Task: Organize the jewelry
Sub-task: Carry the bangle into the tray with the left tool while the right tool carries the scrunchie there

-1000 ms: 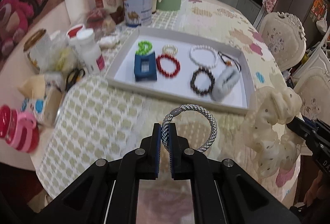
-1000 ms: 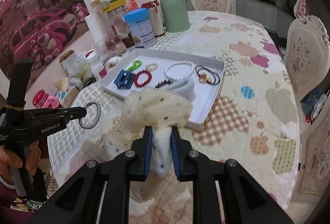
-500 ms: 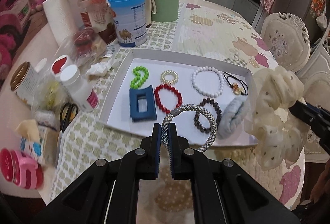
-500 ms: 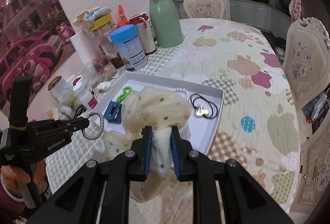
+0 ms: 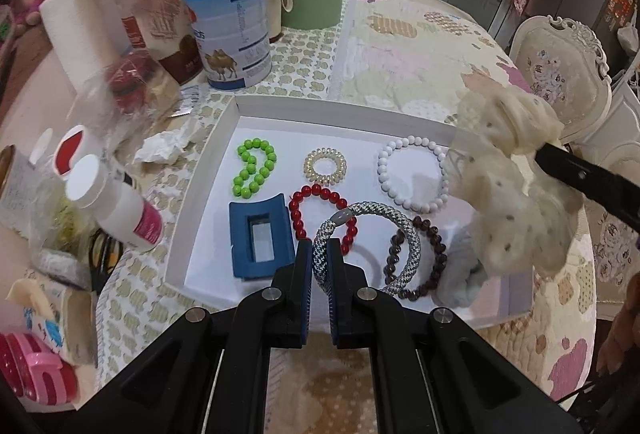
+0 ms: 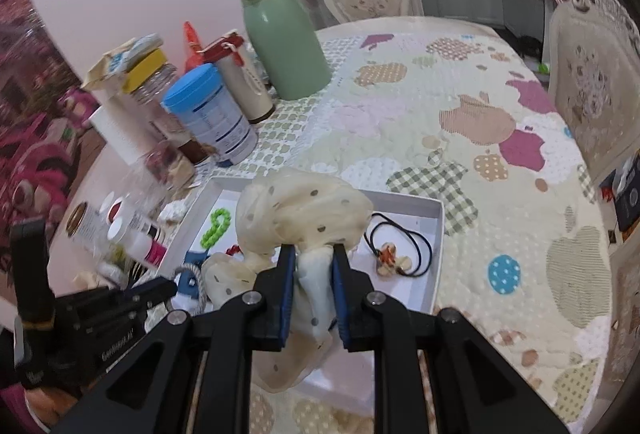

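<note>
Jewelry over the white tray [image 5: 208,170]: we pinch both pieces.
Left gripper [image 5: 320,258] clamps the silver woven bracelet [image 5: 400,230]; right gripper [image 6: 314,268] squeezes the cream scrunchie [image 6: 304,210]; "GenRobot" shows faintly.

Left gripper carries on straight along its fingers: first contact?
Probably the red bead bracelet in the white tray; the held silver braided bracelet overlaps it ahead of the left gripper. Depth unclear.

cream dotted scrunchie [image 6: 304,206] | silver-grey woven bracelet [image 5: 394,218] | white tray [image 5: 208,210]
</note>
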Tool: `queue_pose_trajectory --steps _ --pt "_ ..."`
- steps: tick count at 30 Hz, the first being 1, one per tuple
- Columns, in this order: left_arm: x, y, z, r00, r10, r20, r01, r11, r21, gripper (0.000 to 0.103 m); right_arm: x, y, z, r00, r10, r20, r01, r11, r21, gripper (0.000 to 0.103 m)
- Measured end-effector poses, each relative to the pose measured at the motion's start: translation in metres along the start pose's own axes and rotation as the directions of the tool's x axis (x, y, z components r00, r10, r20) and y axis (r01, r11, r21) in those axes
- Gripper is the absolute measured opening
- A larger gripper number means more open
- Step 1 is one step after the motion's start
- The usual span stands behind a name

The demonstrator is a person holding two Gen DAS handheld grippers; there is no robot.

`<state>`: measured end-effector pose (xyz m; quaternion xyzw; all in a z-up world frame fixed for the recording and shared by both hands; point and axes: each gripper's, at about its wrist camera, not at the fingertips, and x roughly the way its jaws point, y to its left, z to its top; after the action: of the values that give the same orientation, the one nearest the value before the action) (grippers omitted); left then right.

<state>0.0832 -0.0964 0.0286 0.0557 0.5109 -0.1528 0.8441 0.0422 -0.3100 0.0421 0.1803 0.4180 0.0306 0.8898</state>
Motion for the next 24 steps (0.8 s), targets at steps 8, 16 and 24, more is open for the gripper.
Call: queue_pose_trajectory --steps 8,16,24 --pt "0.03 0.0 0.008 0.999 0.003 -0.04 -0.003 1.0 0.004 0.011 0.057 -0.011 0.012 0.997 -0.007 -0.073 0.01 0.999 0.048 0.018" --pt "0.054 -0.004 0.009 0.997 0.003 -0.075 -0.003 1.0 0.003 0.011 0.1 -0.018 0.006 0.988 -0.031 -0.15 0.035 0.999 0.027 0.024" --pt "0.063 0.003 0.008 0.994 0.016 -0.111 -0.022 0.999 -0.047 0.015 0.085 -0.031 0.002 0.992 -0.026 -0.121 0.032 0.998 0.046 0.042"
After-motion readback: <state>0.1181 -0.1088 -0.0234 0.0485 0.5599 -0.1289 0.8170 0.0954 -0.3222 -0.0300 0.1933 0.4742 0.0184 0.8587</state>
